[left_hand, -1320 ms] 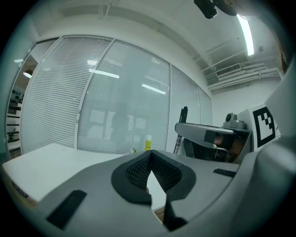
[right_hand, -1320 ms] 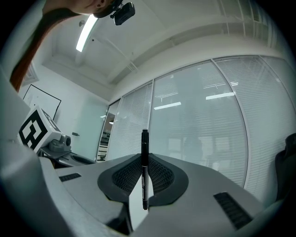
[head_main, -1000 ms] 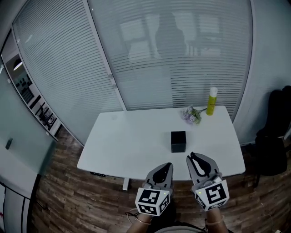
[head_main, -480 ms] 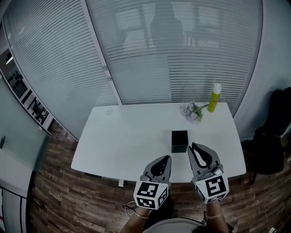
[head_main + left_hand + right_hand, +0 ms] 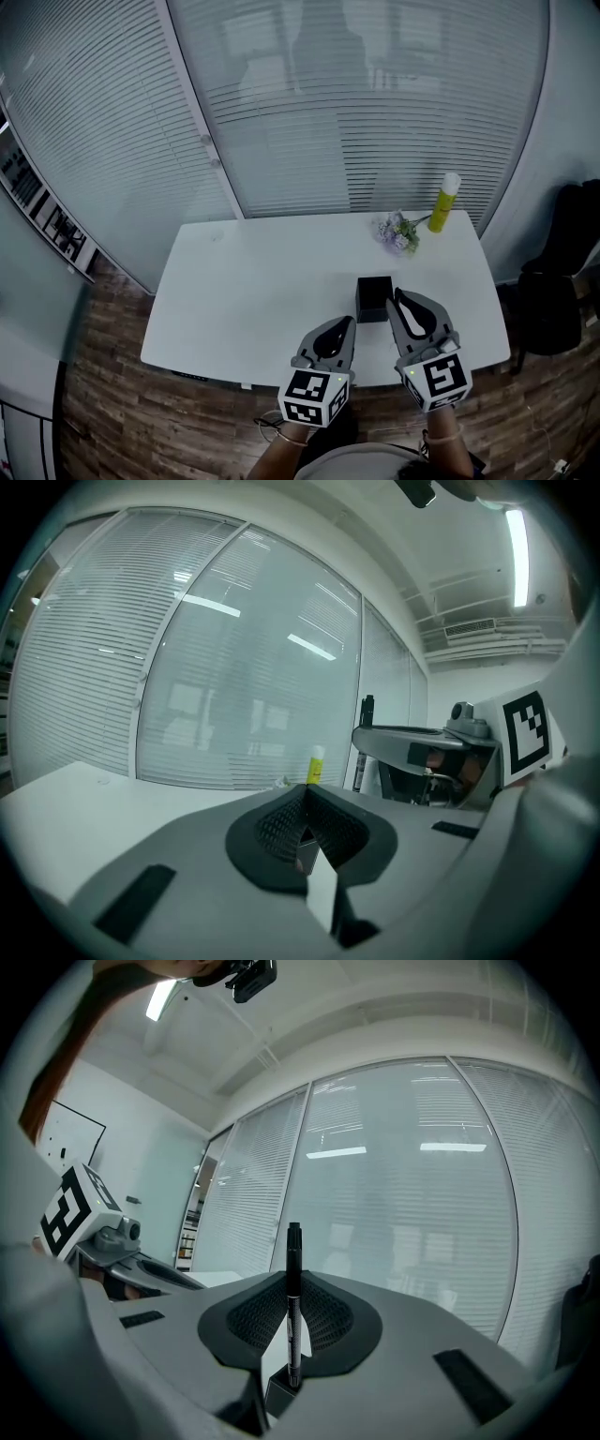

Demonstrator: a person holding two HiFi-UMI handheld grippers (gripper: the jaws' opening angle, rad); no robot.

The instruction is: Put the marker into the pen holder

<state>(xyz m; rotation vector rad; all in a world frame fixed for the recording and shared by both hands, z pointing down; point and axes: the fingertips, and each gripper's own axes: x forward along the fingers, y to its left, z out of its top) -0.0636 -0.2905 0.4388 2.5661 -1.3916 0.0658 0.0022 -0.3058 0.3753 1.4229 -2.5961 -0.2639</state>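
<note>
A black marker (image 5: 294,1307) stands upright between the jaws of my right gripper (image 5: 293,1277), which is shut on it. Its lower end meets a dark box seen through the jaw gap, the black pen holder (image 5: 280,1398). In the head view the square pen holder (image 5: 373,299) stands on the white table (image 5: 253,291), and my right gripper (image 5: 400,298) has its tip just right of it. My left gripper (image 5: 348,324) hovers over the table's near edge, below and left of the holder. Its jaws (image 5: 305,791) are shut with nothing between them. The marker cannot be made out in the head view.
A yellow bottle (image 5: 444,202) and a small bunch of pale flowers (image 5: 396,232) stand at the table's far right. Glass walls with blinds rise behind the table. A dark chair (image 5: 562,281) stands to the right, on the wood floor.
Both grippers have moved forward over the table's near edge. The right gripper's tip has come up beside the pen holder. The head view has shifted slightly.
</note>
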